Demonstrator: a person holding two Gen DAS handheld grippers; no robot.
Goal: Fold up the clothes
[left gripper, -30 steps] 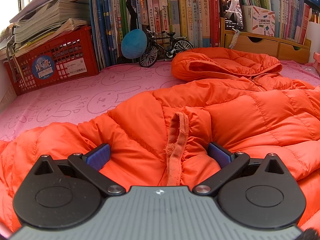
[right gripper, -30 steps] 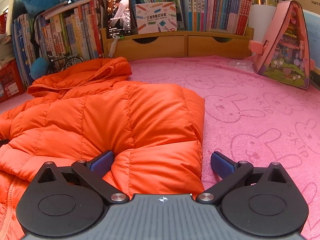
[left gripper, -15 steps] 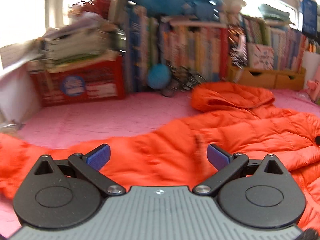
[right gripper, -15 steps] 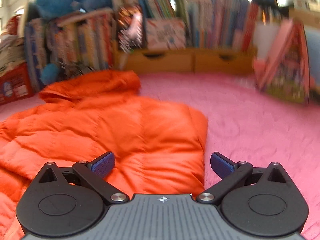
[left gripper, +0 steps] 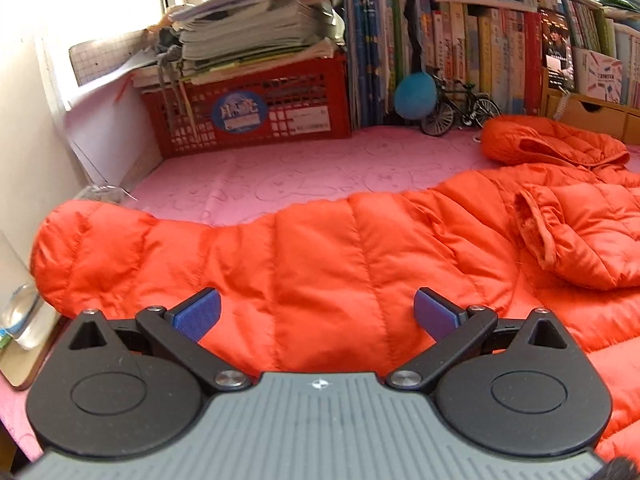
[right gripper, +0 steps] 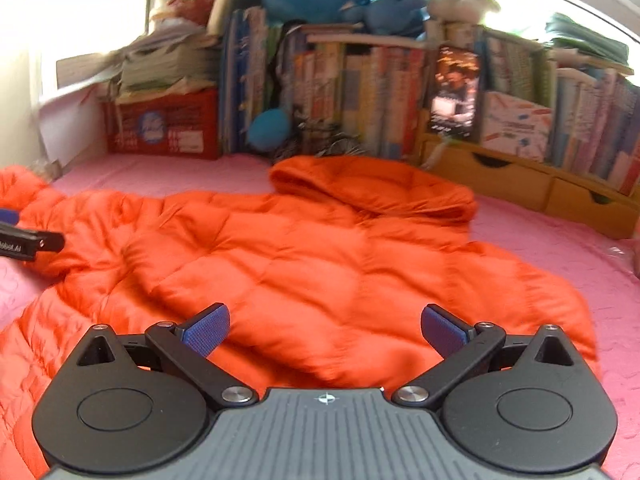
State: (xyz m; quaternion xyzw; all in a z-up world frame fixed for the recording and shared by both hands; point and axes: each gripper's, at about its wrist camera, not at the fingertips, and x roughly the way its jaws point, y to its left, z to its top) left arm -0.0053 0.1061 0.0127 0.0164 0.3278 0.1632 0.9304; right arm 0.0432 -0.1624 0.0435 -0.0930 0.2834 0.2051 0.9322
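My left gripper (left gripper: pixel 316 312) and right gripper (right gripper: pixel 326 330) hang with fingers spread, gripping nothing, over the orange puffer jacket (left gripper: pixel 360 256) spread across the pink bunny-print worktop (left gripper: pixel 280 168). Its hood (right gripper: pixel 372 188) lies at 12 o'clock. The right view is blurred; the red crate (left gripper: pixel 256 108) label is unreadable.

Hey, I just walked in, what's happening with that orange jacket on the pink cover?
A person is folding an orange puffer jacket spread on a pink bunny-print cover, holding a two-finger tool in each hand. Both the left tool and the right tool are open above the jacket, gripping nothing. One sleeve lies stretched out to the left.
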